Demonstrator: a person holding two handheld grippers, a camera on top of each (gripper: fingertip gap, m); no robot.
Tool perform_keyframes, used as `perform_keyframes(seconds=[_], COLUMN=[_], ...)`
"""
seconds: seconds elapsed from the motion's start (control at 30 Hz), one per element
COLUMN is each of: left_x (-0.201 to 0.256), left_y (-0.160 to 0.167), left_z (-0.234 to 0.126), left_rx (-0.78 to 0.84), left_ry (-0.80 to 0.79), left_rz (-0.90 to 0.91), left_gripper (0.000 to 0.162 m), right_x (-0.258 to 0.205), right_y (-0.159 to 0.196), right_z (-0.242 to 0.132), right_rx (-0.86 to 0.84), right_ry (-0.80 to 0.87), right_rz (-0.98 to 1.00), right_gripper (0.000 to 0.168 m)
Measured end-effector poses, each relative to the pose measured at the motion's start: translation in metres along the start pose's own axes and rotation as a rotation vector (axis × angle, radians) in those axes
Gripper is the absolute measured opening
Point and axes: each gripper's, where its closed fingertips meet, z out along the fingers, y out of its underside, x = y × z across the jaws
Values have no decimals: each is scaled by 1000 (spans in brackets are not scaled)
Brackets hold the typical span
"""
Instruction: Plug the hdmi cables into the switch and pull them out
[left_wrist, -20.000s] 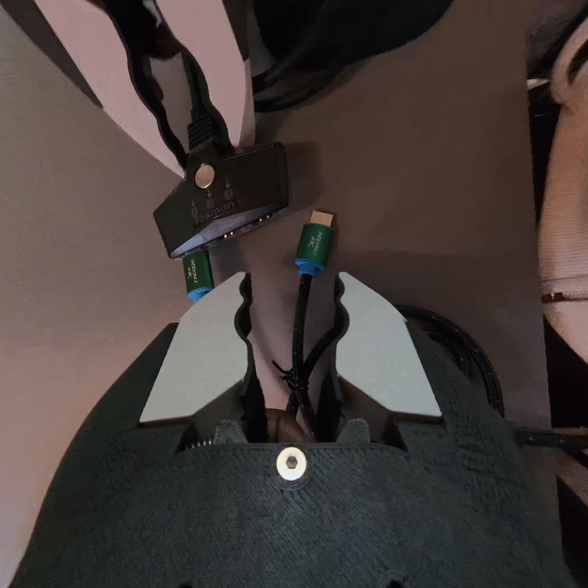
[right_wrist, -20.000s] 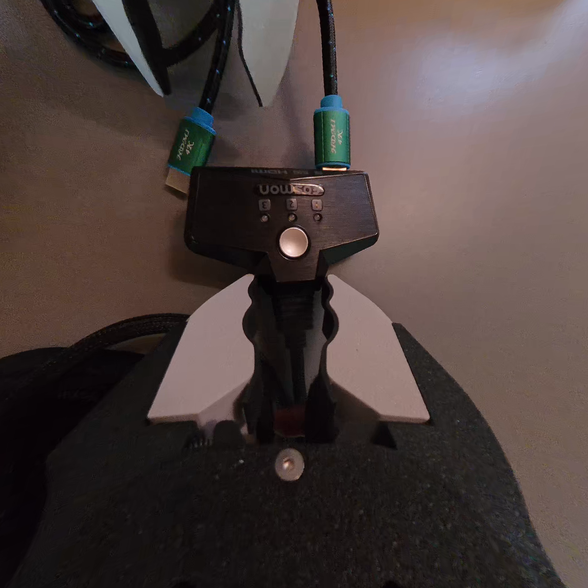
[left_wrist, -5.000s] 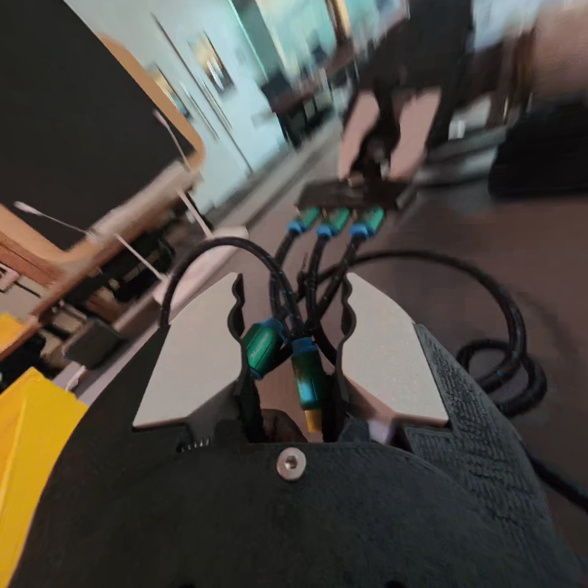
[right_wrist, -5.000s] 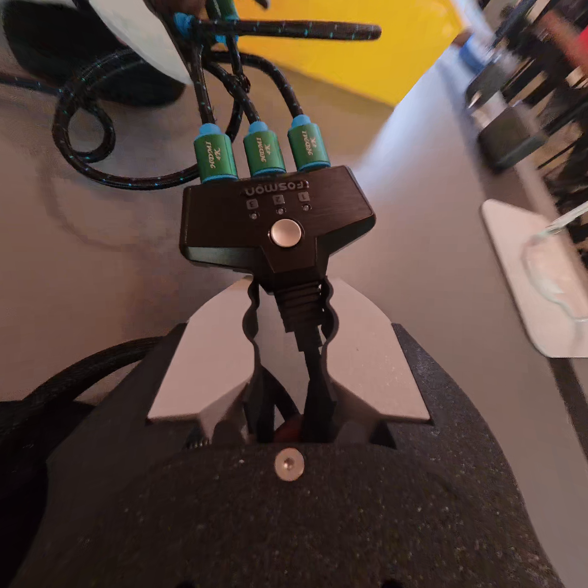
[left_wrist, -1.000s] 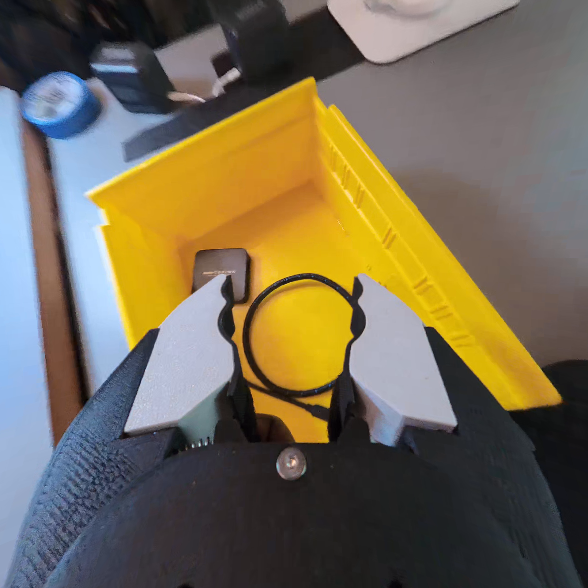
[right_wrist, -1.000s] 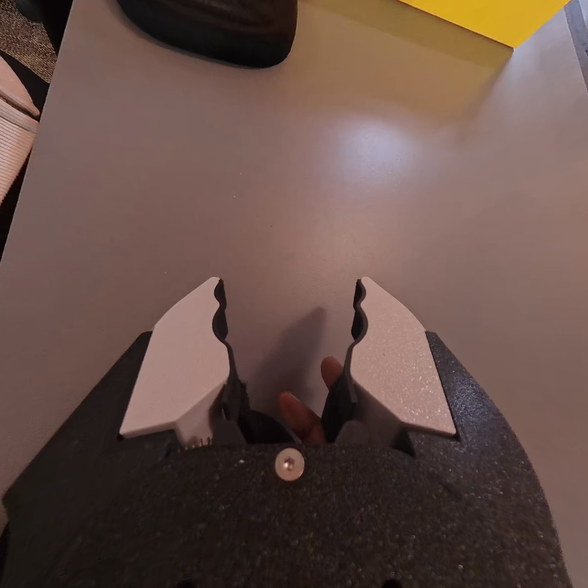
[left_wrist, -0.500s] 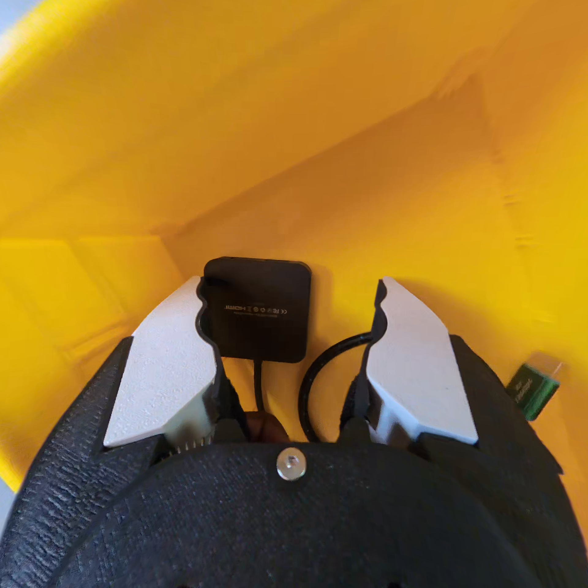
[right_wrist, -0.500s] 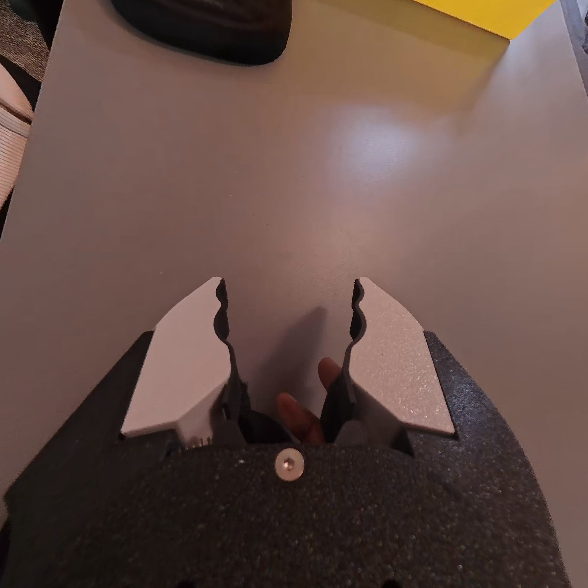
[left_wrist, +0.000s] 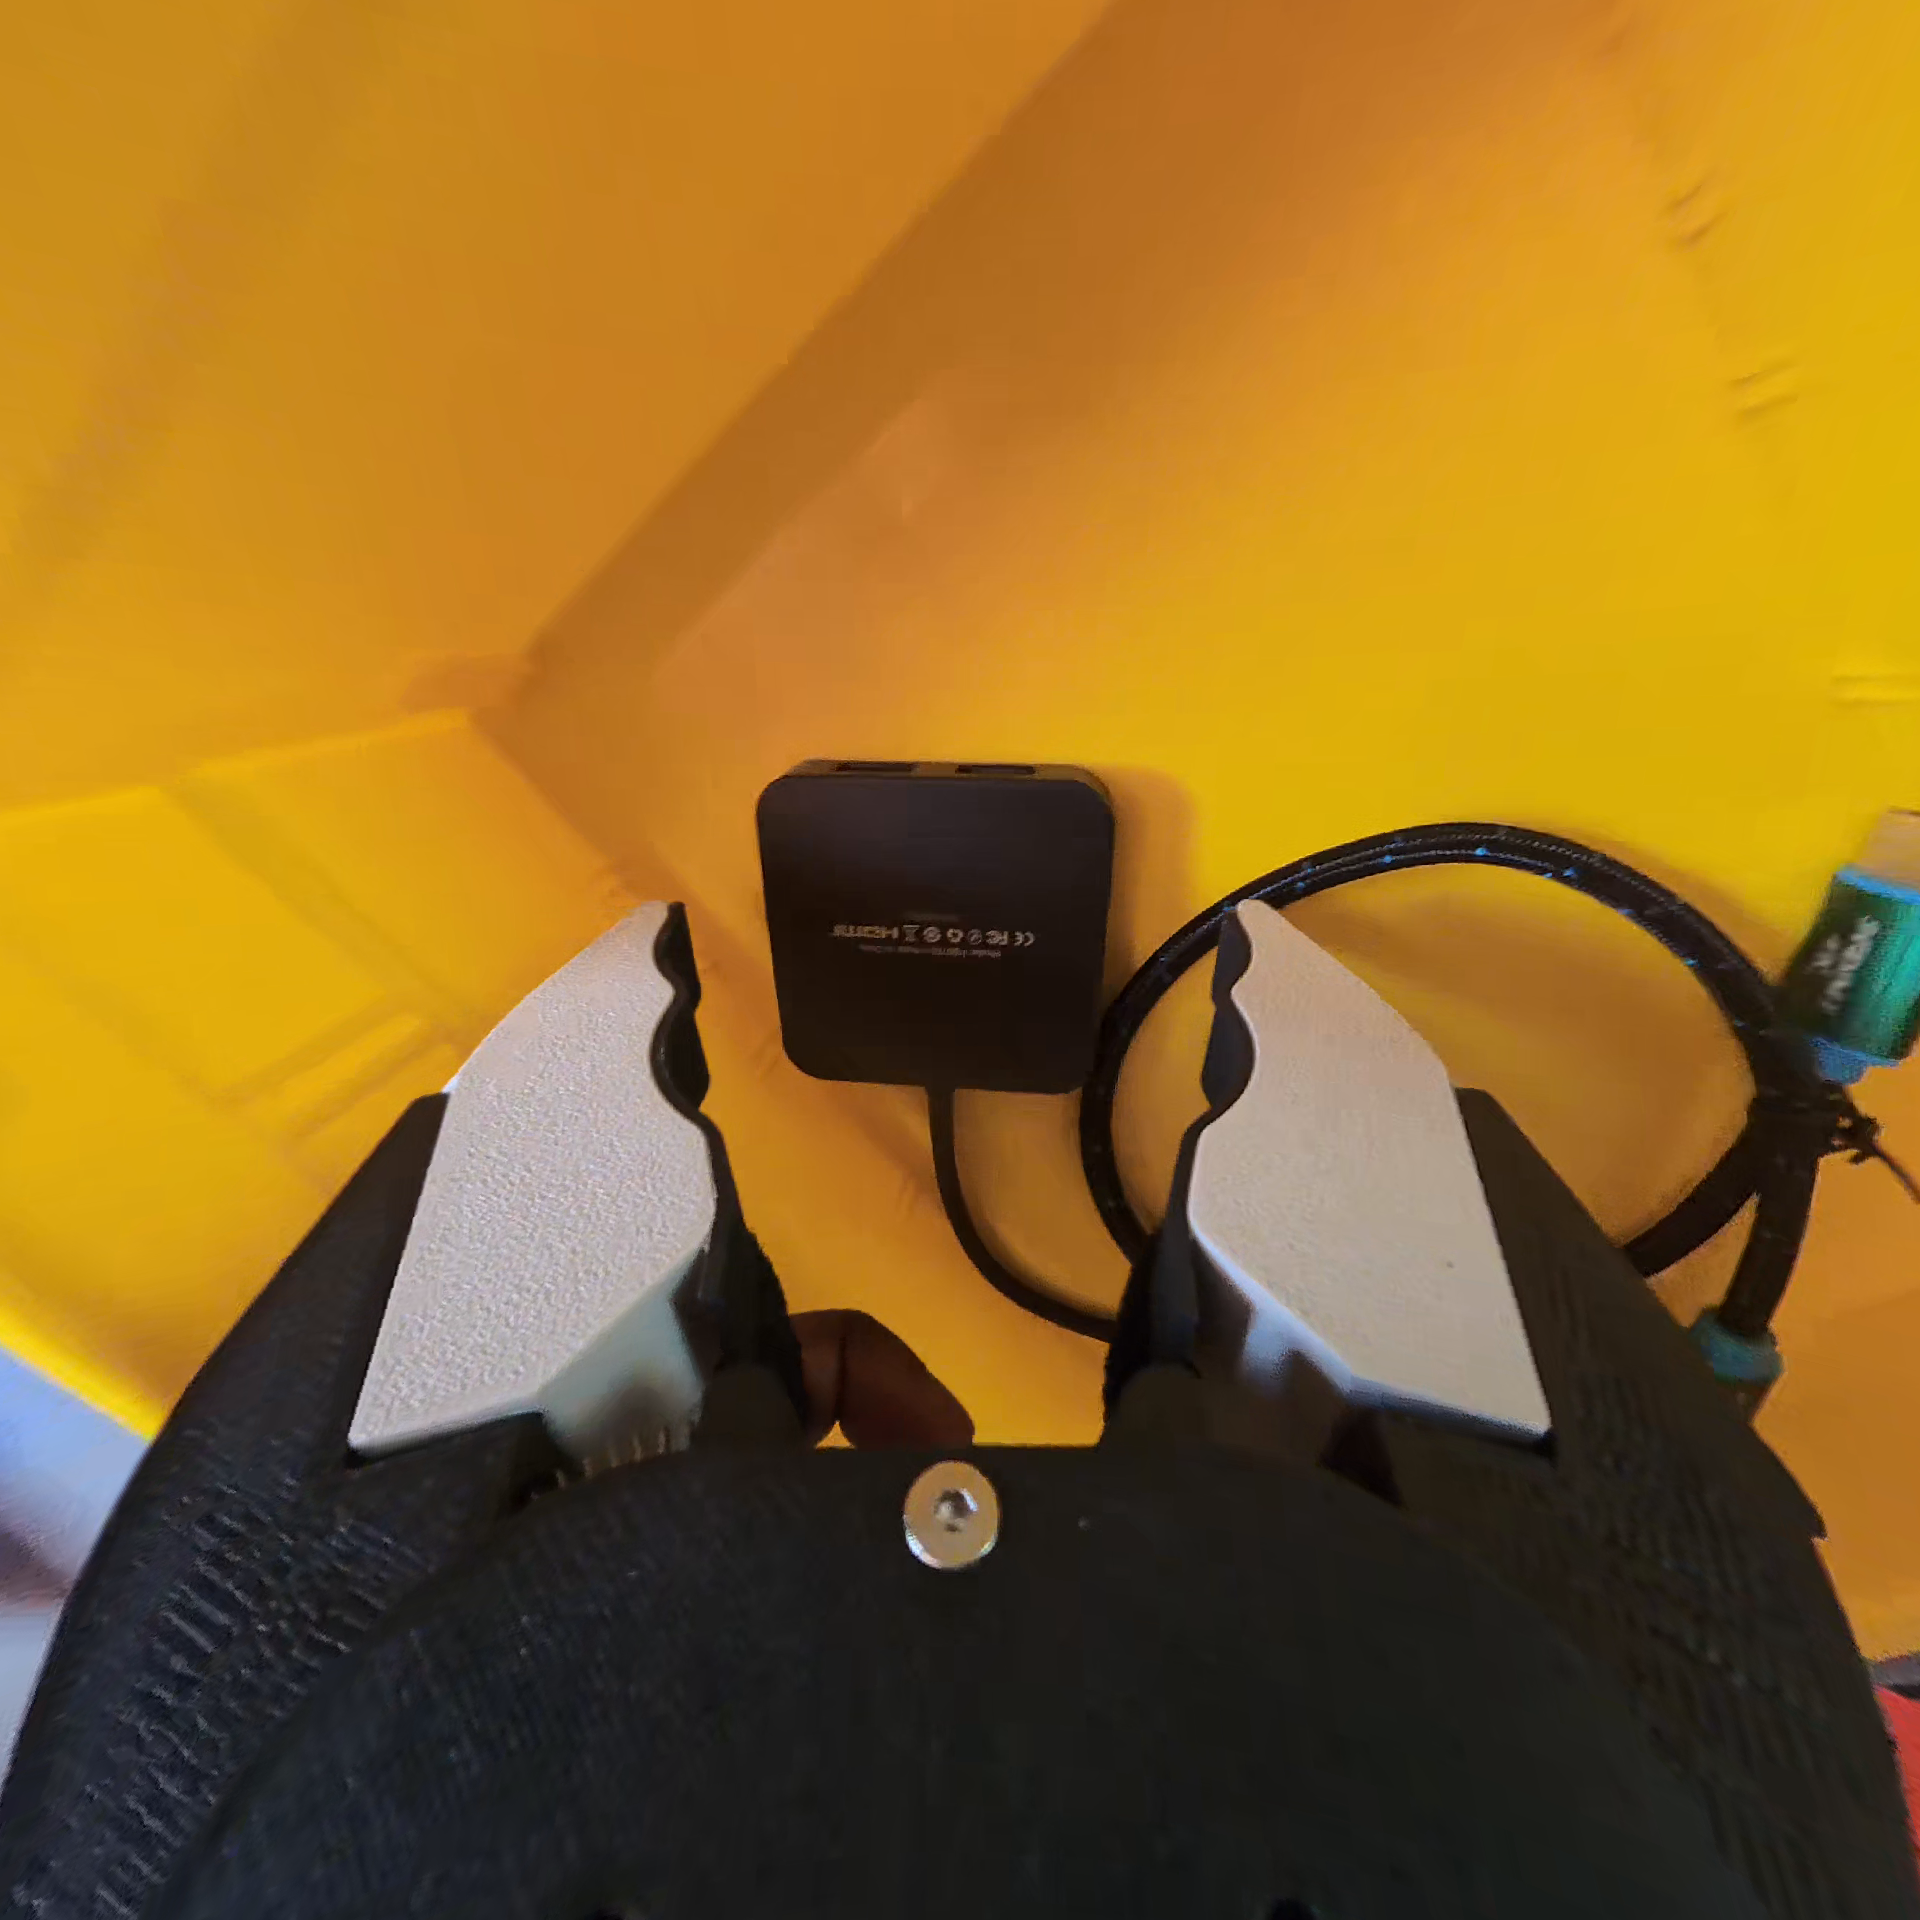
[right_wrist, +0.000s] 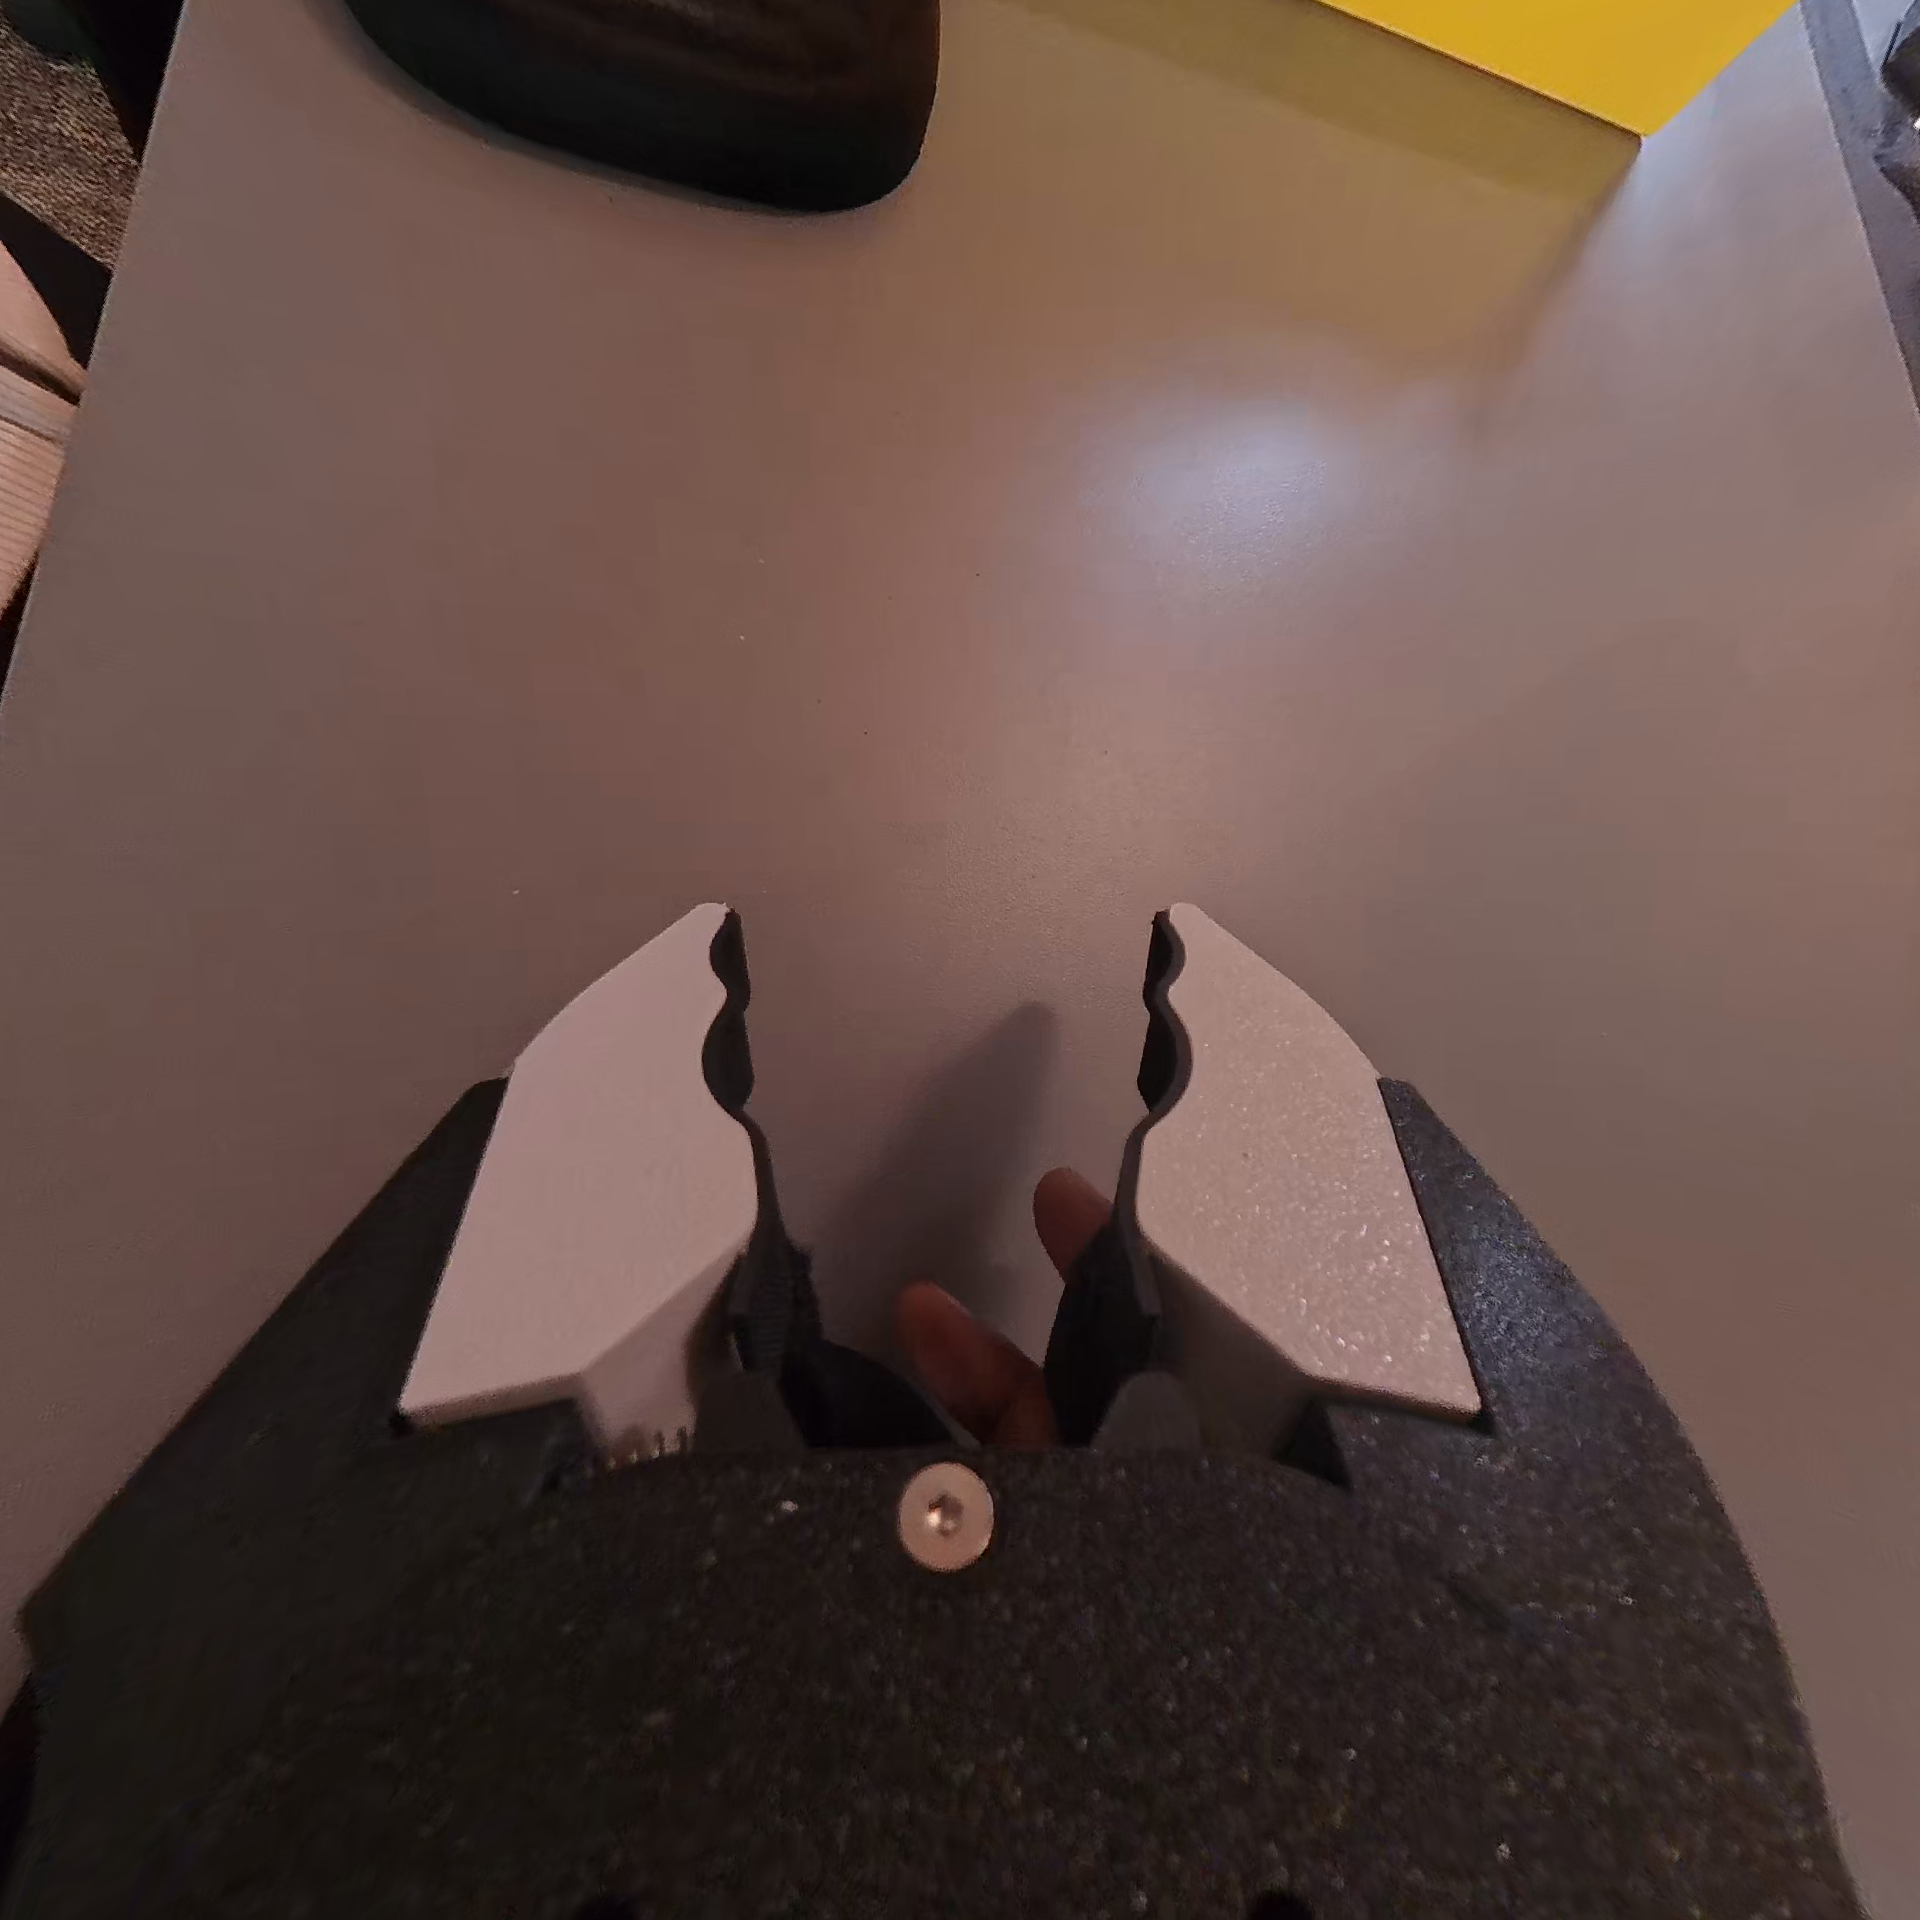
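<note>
Hovering inside the yellow bin (left_wrist: 416, 312), the left gripper (left_wrist: 951, 920) gapes empty; the switch (left_wrist: 935, 925) lies just ahead between its fingertips, the braided cable (left_wrist: 1455, 842) looping rightward. Closing now might snag that loop.

The right gripper (right_wrist: 945, 914) is spread wide too, holding nothing.

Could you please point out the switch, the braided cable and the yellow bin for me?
switch (left_wrist: 935, 925): left wrist view, flat top.
braided cable (left_wrist: 1455, 836): left wrist view, loop's top.
yellow bin (left_wrist: 1351, 416): left wrist view, inner wall.

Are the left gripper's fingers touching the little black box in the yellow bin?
Apart. The left wrist view shows the left gripper open, with yellow bin floor visible between each finger and the black switch.
</note>
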Motion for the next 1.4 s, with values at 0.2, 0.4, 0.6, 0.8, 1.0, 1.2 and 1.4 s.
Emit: perform_keyframes(seconds=[0.2,0.4,0.6,0.8,1.0,1.2,1.4], left_x=[3,7,18,121,276,406,466], left_y=[-1,-11,-36,-26,-21,-21,-18], left_z=[1,-26,-169,-324,-344,-278,-240], left_rx=[11,247,899,1574,1697,1570,1474], left_ry=[12,-89,-210,-253,229,694,1006], left_rz=[-39,-78,-106,313,757,1113,1258], left_gripper=[63,62,62,62,62,61,62], right_x=[0,6,18,37,44,30,-2], right_y=[0,1,0,-16,-61,-110,-137], right_z=[0,-1,-4,-17,-50,-86,-75], right_rx=[1,-5,12,142,438,832,932], right_ry=[10,49,119,231,373,304,38], right_rz=[-13,-18,-12,39,-68,-3,43], right_gripper=[74,72,71,71,71,67,68])
